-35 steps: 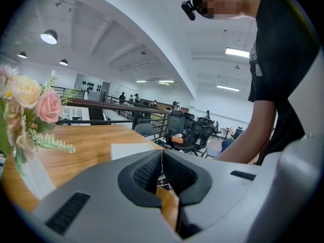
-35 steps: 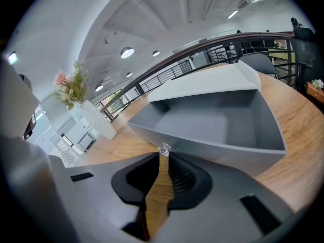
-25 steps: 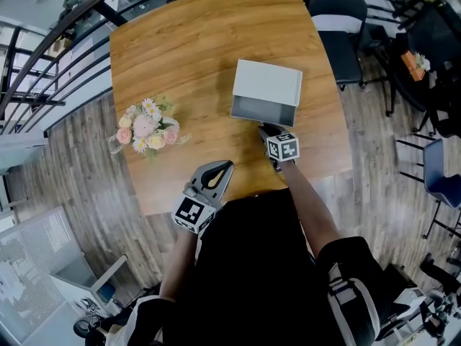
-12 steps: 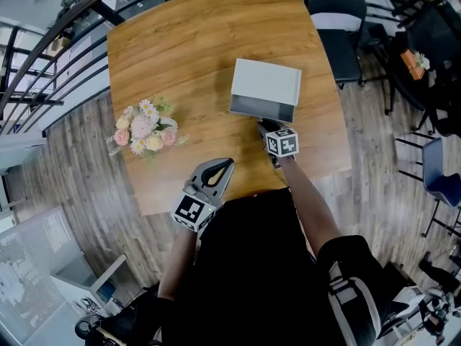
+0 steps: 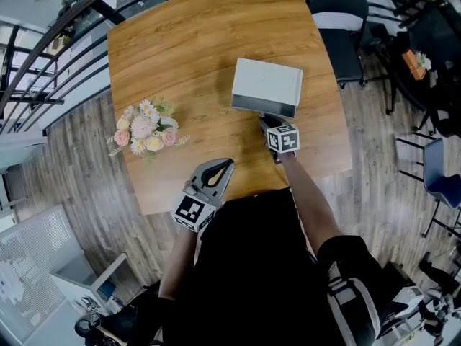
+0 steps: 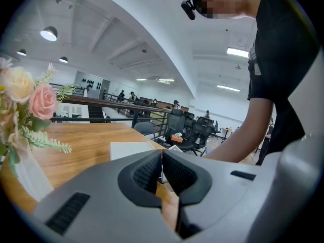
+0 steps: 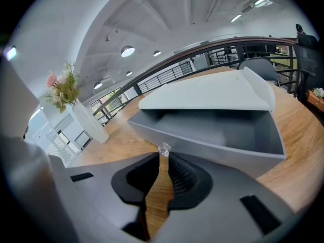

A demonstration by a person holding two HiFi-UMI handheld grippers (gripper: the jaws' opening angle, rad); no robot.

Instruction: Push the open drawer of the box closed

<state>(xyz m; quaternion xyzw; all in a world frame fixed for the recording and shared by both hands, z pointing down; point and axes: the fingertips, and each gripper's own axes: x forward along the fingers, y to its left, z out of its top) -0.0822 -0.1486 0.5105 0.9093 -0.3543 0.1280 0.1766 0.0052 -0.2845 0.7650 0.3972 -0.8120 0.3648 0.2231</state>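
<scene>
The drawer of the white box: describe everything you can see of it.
The drawer is a grey, matte, plastic-looking tray, empty inside, sticking partway out of the white box toward the person. A small clear knob sits on its front wall. The right tongs, tips together, are right at that knob.

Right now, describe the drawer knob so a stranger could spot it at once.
On the wooden table stands a pale box with its grey drawer partly open. On the drawer's front sits a small knob, the only clear, glassy thing there.
</scene>
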